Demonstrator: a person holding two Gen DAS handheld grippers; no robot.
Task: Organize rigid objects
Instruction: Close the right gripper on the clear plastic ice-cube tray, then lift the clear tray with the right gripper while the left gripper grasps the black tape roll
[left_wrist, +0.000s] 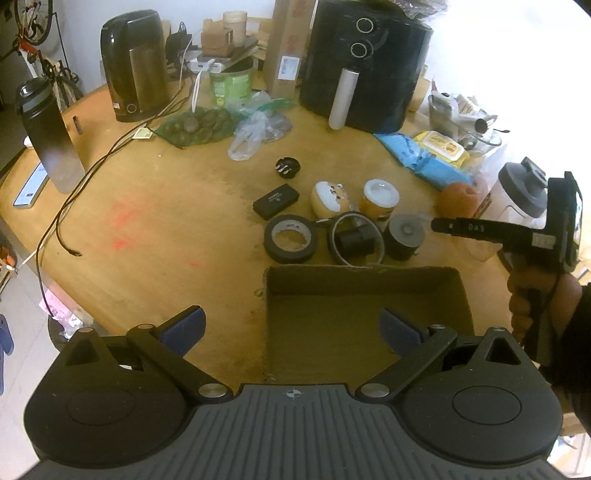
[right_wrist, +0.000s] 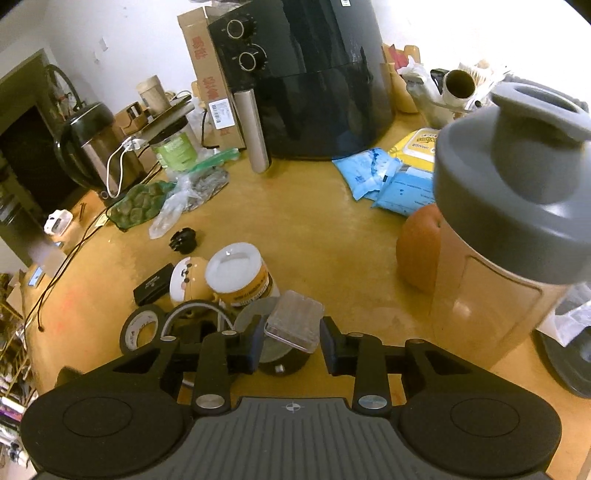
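Many objects crowd round wooden table (left_wrist: 155, 206); bicycle (left_wrist: 35, 22) behind

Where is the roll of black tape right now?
In the left wrist view the black tape roll lies flat on the table, just beyond the cardboard box's far left corner, below the small black case.

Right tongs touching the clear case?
Touching. Right wrist view: both pads of the right tongs press the clear case sides.

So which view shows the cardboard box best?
The left wrist view: the box lies open and centred, its whole inside visible, nothing in it. The right wrist view shows none of it.
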